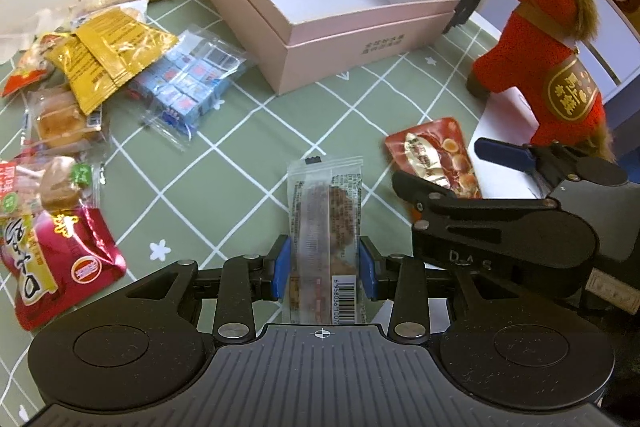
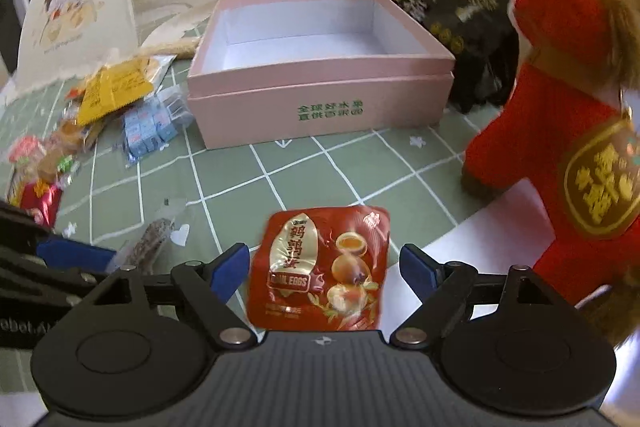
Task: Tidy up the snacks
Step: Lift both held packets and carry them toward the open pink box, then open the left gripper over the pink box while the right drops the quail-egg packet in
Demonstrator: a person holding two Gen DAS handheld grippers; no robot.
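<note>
I pinch the bar [image 1: 324, 223] in left gripper [image 1: 325, 269]; right gripper [image 2: 322, 269] wide, straddling egg pack [image 2: 320, 267] below box [image 2: 320, 67]; next I close, lift both boxward.

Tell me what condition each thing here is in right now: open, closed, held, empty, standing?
Pink box: open, lidless, empty.
Clear-wrapped snack bar: sealed, clamped in the left gripper.
Quail egg packet: sealed, lying flat between the right gripper's open fingers, not gripped.
Red plush horse: standing upright.
Blue candy bag: sealed, lying flat.
Yellow sachets: lying heaped on other snacks.
</note>
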